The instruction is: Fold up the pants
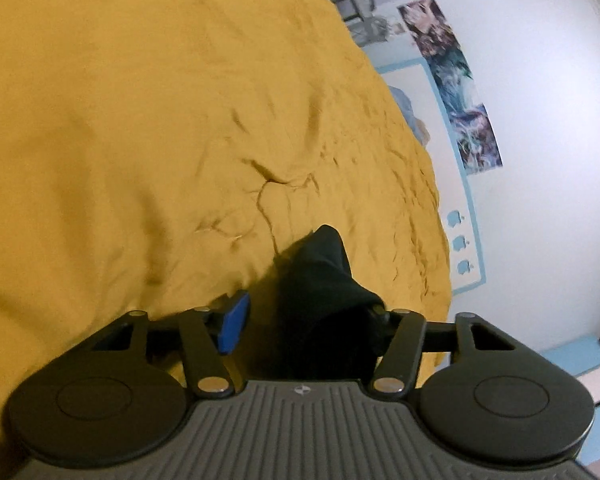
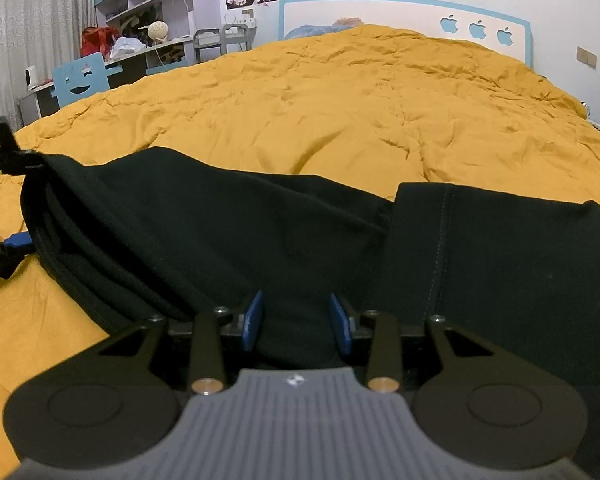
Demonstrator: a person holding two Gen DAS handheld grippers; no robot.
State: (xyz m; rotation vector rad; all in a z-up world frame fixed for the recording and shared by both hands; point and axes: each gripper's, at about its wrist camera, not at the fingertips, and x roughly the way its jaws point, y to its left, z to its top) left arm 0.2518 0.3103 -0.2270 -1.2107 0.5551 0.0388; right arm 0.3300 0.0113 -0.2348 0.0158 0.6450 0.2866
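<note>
Left wrist view: black pants (image 1: 324, 300) are draped over one finger of the left gripper (image 1: 304, 320); its jaws stand apart, unclamped. Right wrist view: pants fabric is pinched by the right gripper (image 2: 296, 324), presumably anchoring it on the bedspread (image 2: 340, 100) ahead.

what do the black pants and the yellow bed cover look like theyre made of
Black pants: soft matte cloth, probably cotton knit; no sheen, visible stitched seam, limp folds. Yellow bed cover: thin matte woven fabric, maybe cotton; fine sharp wrinkles all over, quilt-like puffiness.
</note>
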